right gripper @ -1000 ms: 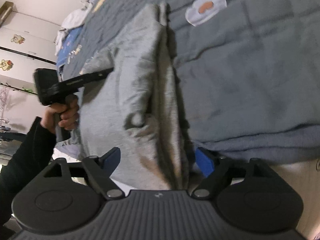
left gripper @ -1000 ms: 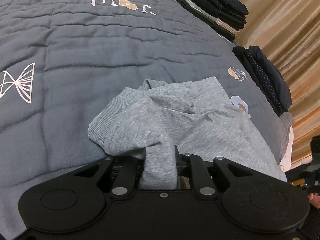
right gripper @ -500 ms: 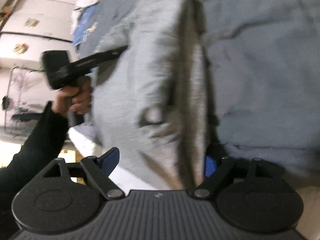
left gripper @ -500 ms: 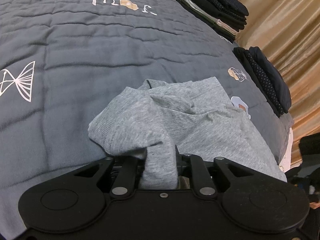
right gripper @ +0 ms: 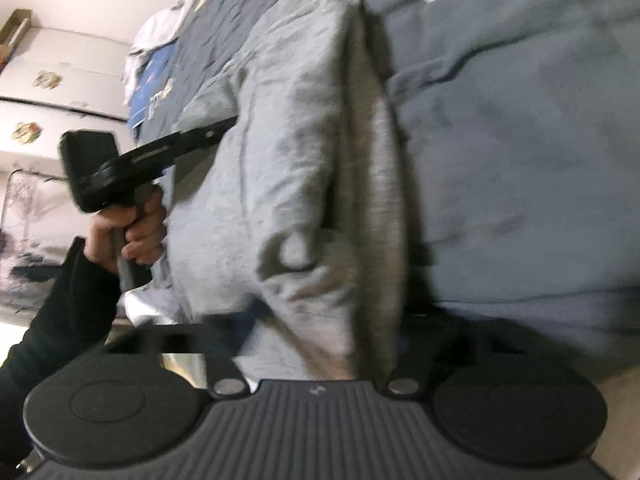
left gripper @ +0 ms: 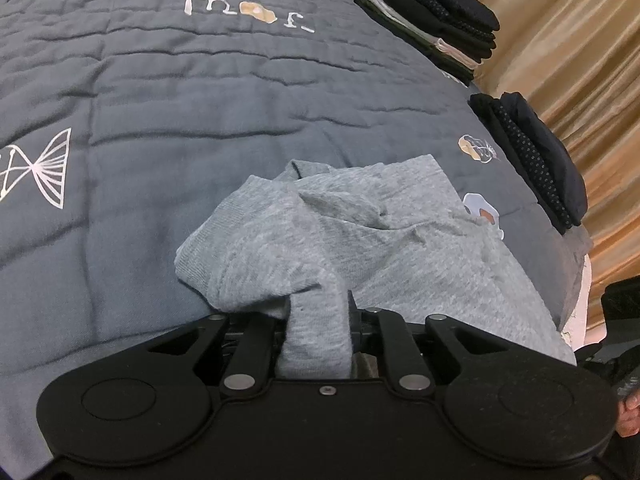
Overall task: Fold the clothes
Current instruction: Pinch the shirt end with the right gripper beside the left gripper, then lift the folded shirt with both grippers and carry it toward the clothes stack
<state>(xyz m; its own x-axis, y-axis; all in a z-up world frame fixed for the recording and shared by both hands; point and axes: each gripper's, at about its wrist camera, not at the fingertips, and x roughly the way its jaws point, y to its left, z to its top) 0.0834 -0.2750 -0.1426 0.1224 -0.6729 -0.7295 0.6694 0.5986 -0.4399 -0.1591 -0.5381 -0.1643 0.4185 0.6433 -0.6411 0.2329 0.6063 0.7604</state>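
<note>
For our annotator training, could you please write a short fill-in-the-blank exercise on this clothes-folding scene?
1. The left gripper is shut on a fold of the ____ sweatshirt.
2. The sweatshirt lies on a dark quilt printed with a white ____ figure at its left edge.
3. Two stacks of folded dark clothes sit along the quilt's ____ side, near the curtain.

Missing words: grey; butterfly; right

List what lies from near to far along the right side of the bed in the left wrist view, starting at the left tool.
Left tool → grey garment pinched in it → white flower patch on the quilt → small dark folded pile → tall stack of folded clothes.
</note>
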